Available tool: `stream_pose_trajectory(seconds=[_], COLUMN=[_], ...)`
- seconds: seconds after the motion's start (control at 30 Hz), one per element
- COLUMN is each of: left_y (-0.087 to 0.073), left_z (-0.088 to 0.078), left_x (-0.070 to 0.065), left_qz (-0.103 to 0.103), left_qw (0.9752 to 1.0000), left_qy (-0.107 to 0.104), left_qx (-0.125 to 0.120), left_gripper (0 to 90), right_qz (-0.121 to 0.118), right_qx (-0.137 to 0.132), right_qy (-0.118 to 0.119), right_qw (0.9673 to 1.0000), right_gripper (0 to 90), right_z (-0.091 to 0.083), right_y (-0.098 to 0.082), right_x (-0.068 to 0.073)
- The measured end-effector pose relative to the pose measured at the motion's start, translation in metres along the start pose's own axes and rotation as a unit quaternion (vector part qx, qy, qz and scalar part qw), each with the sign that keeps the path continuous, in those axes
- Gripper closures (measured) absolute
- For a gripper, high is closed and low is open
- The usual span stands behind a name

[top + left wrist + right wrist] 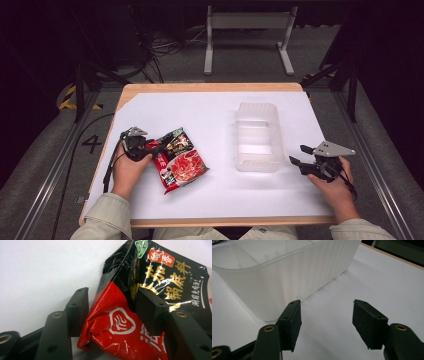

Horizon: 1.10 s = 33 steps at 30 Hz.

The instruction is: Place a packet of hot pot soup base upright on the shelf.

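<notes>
A red and black foil seasoning packet lies on the white sheet at the left. My left gripper reaches it from the left, at its upper left edge. In the left gripper view the packet fills the gap between the jaws and bulges, creased, with both pads against it. My left gripper is shut on it. My right gripper rests at the right, beside the near right corner of a clear plastic container. In the right gripper view my right gripper stands open over bare sheet, the container just ahead to the left.
The white sheet covers a wooden table whose front edge runs near the person's sleeves. A white metal frame and cables stand on the floor beyond the far edge.
</notes>
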<state>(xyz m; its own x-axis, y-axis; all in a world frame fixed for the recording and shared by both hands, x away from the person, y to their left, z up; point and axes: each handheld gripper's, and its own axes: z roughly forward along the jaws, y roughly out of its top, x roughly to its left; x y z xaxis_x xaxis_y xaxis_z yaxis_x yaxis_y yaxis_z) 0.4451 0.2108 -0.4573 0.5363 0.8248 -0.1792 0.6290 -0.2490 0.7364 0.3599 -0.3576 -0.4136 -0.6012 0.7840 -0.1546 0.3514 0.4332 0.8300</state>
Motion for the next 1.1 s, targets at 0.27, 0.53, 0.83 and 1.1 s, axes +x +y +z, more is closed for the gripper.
stream_pose_trajectory(seconds=[0.27,0.53,0.83,1.1], left_y=[-0.001,-0.002,-0.003,0.002], left_z=[0.0,-0.002,-0.005,-0.015], left_x=[-0.001,0.002,-0.001,-0.007], left_qz=[-0.007,-0.022,-0.001,0.013], left_qw=[0.9999,0.9997,0.9999,0.9998], left_qy=[0.015,0.003,-0.007,-0.003], left_qx=[-0.002,-0.005,-0.015,-0.013], left_gripper=[59.0,73.3,84.6,87.7], right_qz=[0.002,0.005,0.003,0.002], right_qx=[-0.003,-0.007,-0.007,-0.009], right_qy=[-0.002,-0.003,-0.004,-0.006], right_qw=[1.0,1.0,1.0,0.9999], right_gripper=[39.8,39.3,39.1,38.8], right_z=[-0.001,-0.001,-0.001,-0.003], right_y=[0.001,0.001,0.001,0.001], right_x=[0.0,-0.001,-0.001,-0.001])
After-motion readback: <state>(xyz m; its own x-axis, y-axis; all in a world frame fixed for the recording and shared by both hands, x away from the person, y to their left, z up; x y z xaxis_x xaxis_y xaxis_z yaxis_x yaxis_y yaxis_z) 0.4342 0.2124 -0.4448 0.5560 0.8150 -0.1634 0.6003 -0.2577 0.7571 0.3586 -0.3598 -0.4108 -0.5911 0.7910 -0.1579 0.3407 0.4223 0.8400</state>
